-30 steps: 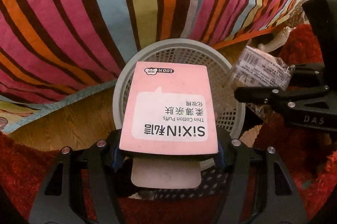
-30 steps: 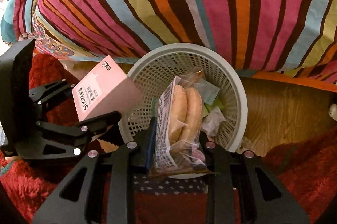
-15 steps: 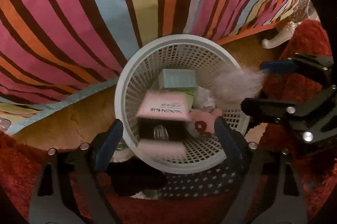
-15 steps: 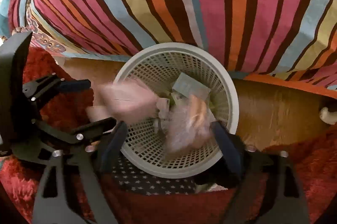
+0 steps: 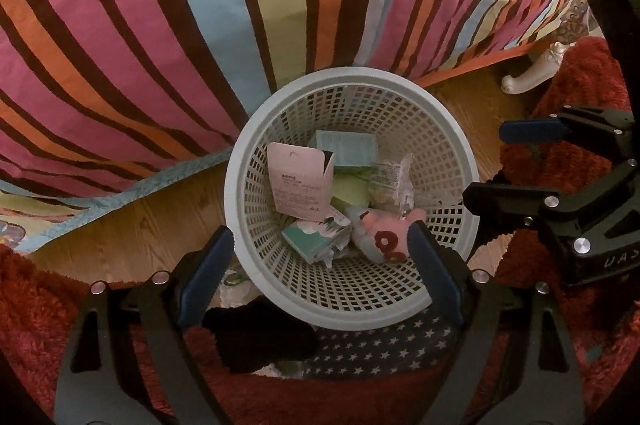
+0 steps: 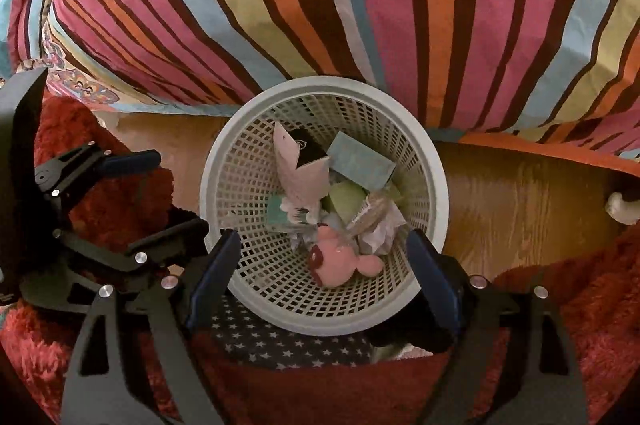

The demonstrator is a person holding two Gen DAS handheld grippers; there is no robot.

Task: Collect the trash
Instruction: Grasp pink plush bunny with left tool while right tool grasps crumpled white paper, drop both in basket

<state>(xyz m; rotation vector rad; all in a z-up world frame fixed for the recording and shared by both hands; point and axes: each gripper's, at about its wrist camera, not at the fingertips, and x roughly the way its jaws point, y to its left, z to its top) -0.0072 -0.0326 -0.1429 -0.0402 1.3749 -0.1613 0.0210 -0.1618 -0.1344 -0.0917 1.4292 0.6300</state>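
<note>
Both tools hang above the round pale-grey plastic lattice basket [image 5: 352, 309], pointing steeply down into it, and both stand released with nothing between their blue pads. The left tool [image 5: 320, 267] straddles the near part of the basket rim in its own view; the right tool [image 6: 324, 275] does the same in its own view. The two sit side by side, the right tool's black frame [image 5: 560, 201] showing at the right edge of the left wrist view.

The trash lies at the bottom of the basket, well below the pads: a pink cardboard box with an open flap [image 5: 298, 183] leaning against the left wall, a pale teal flat box [image 5: 346, 147] at the far side, a clear crinkled snack wrapper [image 6: 374, 215] to the right, a small teal-and-white packet [image 5: 314, 237] and a pink soft toy with a red patch [image 6: 340, 259] nearest the tools.

The basket stands on the wooden floor [image 6: 520, 193], its far rim tucked against the striped multicolour bedspread [image 5: 200, 25], its near rim over a dark star-print cloth [image 6: 288, 345] on the shaggy red rug [image 5: 36, 313].

Judging from this, the drop looks done, so any next move turns away from the basket. No loose trash shows plainly outside it; something pale and crumpled [image 5: 236, 285] lies beside the left tool's left pad, too hidden to name. If it is trash, the left tool is the nearer one.
</note>
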